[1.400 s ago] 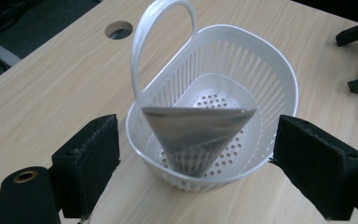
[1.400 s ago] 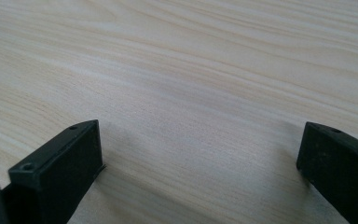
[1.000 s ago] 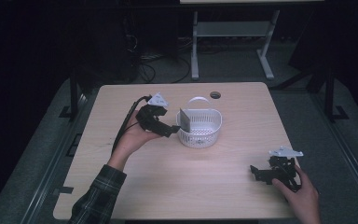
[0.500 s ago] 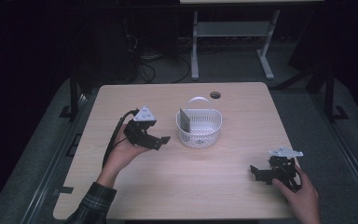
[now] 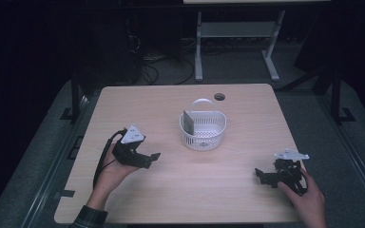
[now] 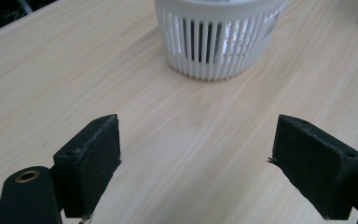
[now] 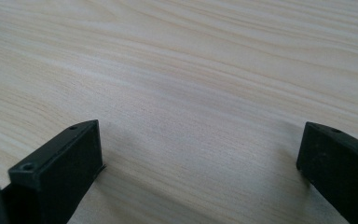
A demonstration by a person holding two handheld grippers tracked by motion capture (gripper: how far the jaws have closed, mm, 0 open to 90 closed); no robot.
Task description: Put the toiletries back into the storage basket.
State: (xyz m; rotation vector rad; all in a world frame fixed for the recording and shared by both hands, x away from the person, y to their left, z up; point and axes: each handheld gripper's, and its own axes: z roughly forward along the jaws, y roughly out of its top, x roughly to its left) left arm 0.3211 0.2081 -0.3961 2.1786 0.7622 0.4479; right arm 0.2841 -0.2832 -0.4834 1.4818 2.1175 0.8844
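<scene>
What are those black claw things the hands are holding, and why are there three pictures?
Those are grabbing tools a person holds, one in each hand. The top picture comes from a camera above the pale wooden table. It shows the left gripper and the right gripper. The other two pictures come from small cameras riding on each tool, looking past its own black jaws. Both tools are open and hold nothing. On the table stands a white slotted plastic basket with a flat dark card leaning inside it. The left tool points at that basket.
</scene>
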